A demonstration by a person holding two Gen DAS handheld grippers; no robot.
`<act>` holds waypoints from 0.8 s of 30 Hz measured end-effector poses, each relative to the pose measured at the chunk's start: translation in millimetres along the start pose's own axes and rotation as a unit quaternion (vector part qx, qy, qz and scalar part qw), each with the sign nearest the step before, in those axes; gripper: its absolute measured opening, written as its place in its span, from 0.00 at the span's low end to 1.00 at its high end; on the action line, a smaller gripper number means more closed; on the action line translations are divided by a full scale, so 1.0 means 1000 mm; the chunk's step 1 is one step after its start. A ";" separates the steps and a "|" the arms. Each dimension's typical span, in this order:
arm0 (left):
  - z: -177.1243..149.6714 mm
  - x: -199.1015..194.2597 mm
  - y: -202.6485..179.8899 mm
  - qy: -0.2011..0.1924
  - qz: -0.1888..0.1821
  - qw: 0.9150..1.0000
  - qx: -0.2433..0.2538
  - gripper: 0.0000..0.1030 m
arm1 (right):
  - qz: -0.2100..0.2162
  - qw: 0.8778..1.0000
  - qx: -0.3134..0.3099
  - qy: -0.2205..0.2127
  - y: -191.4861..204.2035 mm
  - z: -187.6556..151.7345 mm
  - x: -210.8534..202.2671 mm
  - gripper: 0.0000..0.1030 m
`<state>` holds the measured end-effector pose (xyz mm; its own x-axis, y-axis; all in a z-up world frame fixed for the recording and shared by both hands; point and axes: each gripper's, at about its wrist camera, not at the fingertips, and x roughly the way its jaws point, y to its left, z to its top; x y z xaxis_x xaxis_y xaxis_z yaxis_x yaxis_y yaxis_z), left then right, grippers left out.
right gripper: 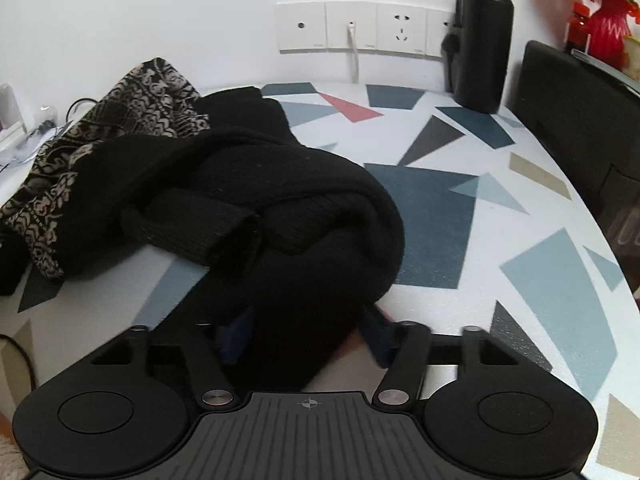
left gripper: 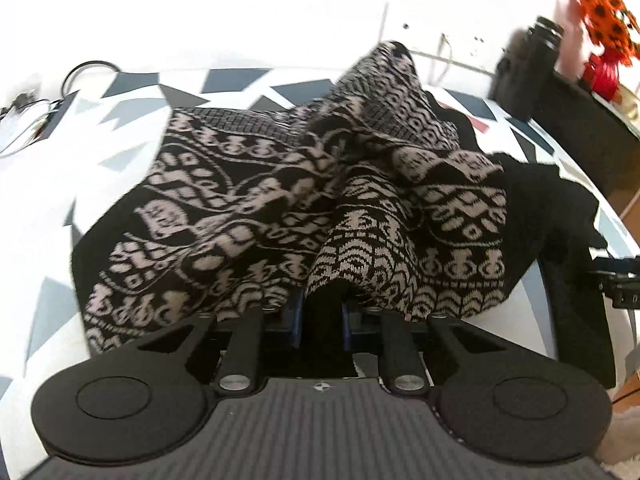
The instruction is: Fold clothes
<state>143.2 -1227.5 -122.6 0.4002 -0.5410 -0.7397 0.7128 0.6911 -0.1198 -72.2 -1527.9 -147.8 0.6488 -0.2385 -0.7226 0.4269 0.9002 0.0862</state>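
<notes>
A knitted garment with a black and beige pattern (left gripper: 256,200) lies bunched on the table (left gripper: 36,184), one fold rising to a peak at the back. Its plain black part (right gripper: 256,184) is heaped in the right wrist view. My left gripper (left gripper: 320,316) is shut on the patterned garment's near edge, the cloth pinched between the blue pads (left gripper: 294,312). My right gripper (right gripper: 308,328) is shut on the black part, which covers most of its fingers. The other gripper's black tip (left gripper: 616,276) shows at the right edge of the left wrist view.
The table has a white top with grey, blue and red shapes (right gripper: 432,216). A black bottle (right gripper: 482,36) stands at the back by wall sockets (right gripper: 352,28). A black chair back (right gripper: 580,120) is at the right. Red-orange flowers (left gripper: 608,32) and cables (left gripper: 36,108) sit at the edges.
</notes>
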 end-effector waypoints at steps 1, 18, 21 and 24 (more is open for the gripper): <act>0.000 0.000 0.000 -0.003 0.002 1.000 0.003 0.18 | 0.007 1.000 -0.005 0.000 0.001 0.000 -0.001 0.30; 0.064 -0.075 0.009 -0.189 -0.004 0.981 -0.034 0.15 | -0.003 0.978 0.108 -0.179 -0.048 0.062 -0.082 0.09; 0.067 -0.071 0.012 -0.189 -0.003 0.981 -0.043 0.15 | 0.011 0.982 0.088 -0.164 -0.040 0.065 -0.073 0.09; 0.062 -0.068 0.018 -0.183 0.001 0.982 -0.045 0.15 | 0.030 0.987 0.078 -0.137 -0.029 0.060 -0.060 0.09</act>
<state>164.2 -1208.3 -34.0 0.5928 -0.6645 -0.4551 0.6644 0.7228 -0.1899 -85.3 -1562.0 -65.7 0.8132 -0.2947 -0.5019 0.4600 0.8538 0.2439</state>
